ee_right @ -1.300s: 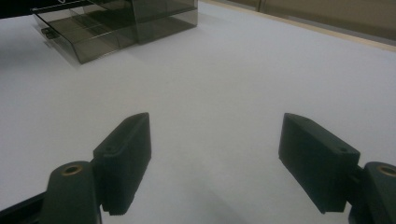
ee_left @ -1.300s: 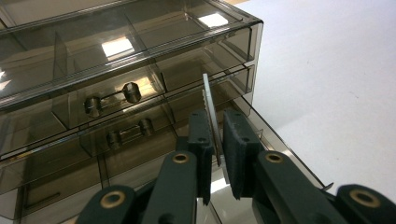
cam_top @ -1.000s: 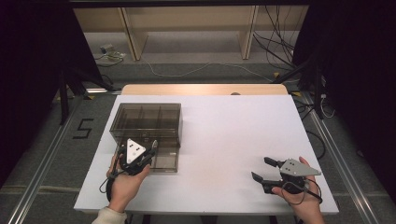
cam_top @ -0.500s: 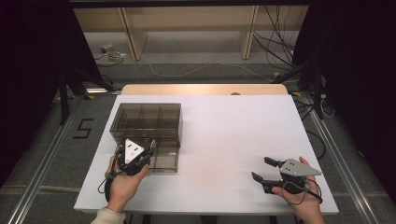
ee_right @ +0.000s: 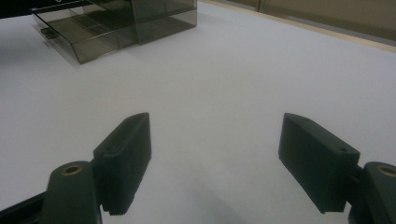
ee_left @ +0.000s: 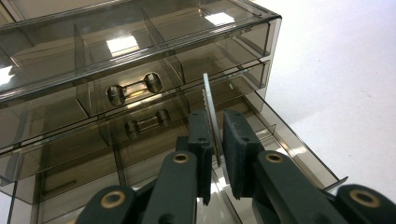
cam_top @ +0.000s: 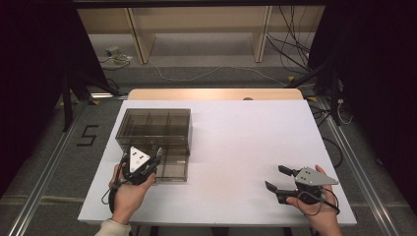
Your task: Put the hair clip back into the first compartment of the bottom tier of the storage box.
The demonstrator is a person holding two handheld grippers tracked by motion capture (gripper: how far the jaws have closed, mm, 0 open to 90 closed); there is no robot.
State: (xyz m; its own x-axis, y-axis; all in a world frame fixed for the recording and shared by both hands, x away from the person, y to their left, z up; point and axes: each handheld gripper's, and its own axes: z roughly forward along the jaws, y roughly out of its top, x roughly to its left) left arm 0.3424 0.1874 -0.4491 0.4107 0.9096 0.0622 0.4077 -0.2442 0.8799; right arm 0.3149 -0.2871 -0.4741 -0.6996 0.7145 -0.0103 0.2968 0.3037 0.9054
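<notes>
A smoky see-through drawer box [cam_top: 153,129] stands on the left of the white table [cam_top: 236,137]. Its lower drawer [cam_top: 173,169] is pulled out toward me. My left gripper [cam_top: 143,156] hovers over that drawer's near left part. In the left gripper view its jaws [ee_left: 215,121] are shut on a thin grey divider strip [ee_left: 208,100] with a toothed edge, held upright over the open drawer [ee_left: 289,140] in front of the box [ee_left: 140,51]. My right gripper [cam_top: 275,178] rests near the table's front right, open, with nothing between its jaws [ee_right: 219,140].
The box [ee_right: 116,23] lies far off at the top left of the right gripper view. Bare white table stretches between the two grippers. A wooden strip [cam_top: 211,94] borders the table's far edge. Cables and shelf legs lie on the floor beyond.
</notes>
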